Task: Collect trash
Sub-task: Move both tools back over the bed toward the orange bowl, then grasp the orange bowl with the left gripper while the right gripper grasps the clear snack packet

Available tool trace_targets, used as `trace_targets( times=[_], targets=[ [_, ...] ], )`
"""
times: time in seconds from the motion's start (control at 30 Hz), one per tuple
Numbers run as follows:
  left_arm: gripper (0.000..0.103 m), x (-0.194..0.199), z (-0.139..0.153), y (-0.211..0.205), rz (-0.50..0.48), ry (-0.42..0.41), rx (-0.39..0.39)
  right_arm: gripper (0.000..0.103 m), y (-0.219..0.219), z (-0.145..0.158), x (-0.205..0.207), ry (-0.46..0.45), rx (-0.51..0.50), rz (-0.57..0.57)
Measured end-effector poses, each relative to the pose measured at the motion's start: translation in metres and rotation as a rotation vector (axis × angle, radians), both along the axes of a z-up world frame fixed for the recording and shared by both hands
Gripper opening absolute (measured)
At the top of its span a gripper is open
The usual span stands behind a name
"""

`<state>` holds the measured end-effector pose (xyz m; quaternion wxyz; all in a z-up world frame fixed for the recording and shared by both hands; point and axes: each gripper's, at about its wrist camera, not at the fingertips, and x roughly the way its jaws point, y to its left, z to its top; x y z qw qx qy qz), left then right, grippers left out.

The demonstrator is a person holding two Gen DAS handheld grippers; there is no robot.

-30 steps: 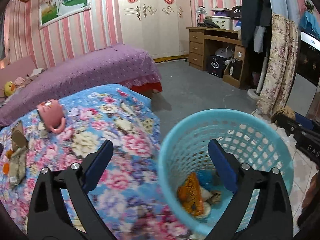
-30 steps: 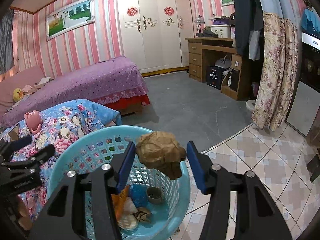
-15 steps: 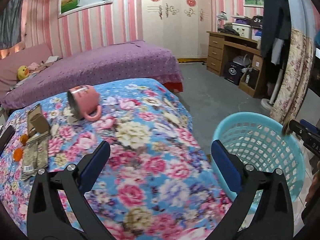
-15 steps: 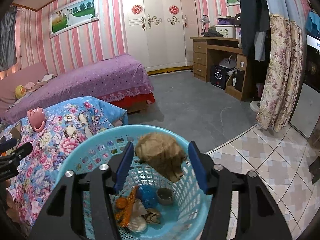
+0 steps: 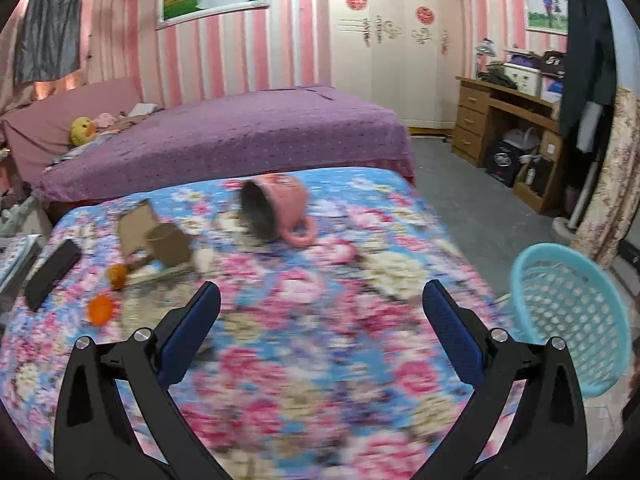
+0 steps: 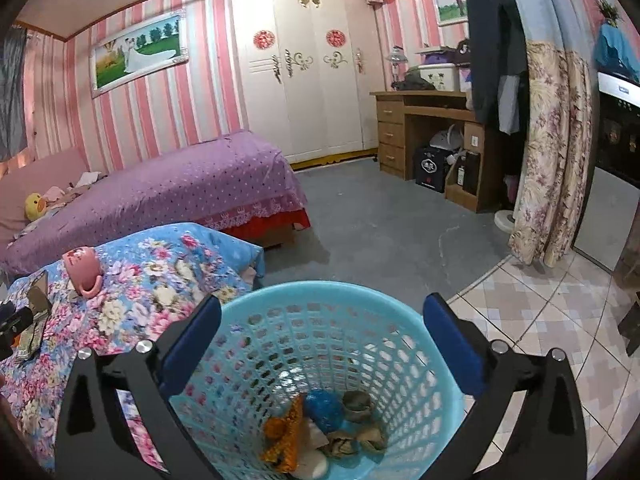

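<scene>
Right wrist view: right gripper (image 6: 322, 334) jaws opening, empty; paper wad gone into basket (image 6: 280, 292). Left gripper (image 5: 320, 320) apart, cup (image 5: 276, 208) at 12.

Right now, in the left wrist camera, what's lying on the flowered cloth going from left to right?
Black remote → orange peel pieces → brown cardboard scraps → tipped-over pink mug, then off the cloth's right edge, the blue basket.
</scene>
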<state>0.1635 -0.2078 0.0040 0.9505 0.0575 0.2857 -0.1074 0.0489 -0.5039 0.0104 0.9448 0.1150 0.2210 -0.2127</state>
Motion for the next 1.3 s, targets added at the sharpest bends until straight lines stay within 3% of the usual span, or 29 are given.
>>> trace_targets(
  times=[0.43,0.57,0.63,0.87,1.0,1.13,1.17,1.23,1.3],
  targets=[
    [0.098,0.032,-0.012,0.149,0.181,0.024,0.075,0.099,0.101,0.006,0.056,0.023,-0.016,0.145],
    [0.098,0.051,-0.028,0.194,0.207,0.115,0.002,0.099,0.128,0.0,0.074,0.05,0.02,0.183],
    [0.098,0.058,-0.036,0.207,0.194,0.163,-0.004,0.099,0.142,-0.004,0.084,0.063,0.031,0.198],
    [0.098,0.071,-0.055,0.241,0.22,0.216,0.039,0.099,0.192,-0.016,0.111,0.124,0.001,0.224],
    [0.098,0.08,-0.061,0.245,0.233,0.224,0.076,0.099,0.208,-0.018,0.12,0.134,0.006,0.243],
    [0.097,0.094,-0.064,0.242,0.213,0.25,0.055,0.099,0.213,-0.02,0.125,0.112,0.062,0.25],
    [0.094,0.098,-0.066,0.241,0.202,0.263,0.045,0.099,0.214,-0.022,0.127,0.112,0.08,0.251],
    [0.076,0.106,-0.071,0.238,0.176,0.301,0.031,0.099,0.217,-0.024,0.13,0.116,0.097,0.264],
    [0.068,0.109,-0.072,0.235,0.16,0.303,0.029,0.099,0.225,-0.027,0.135,0.141,0.085,0.279]
  ],
)
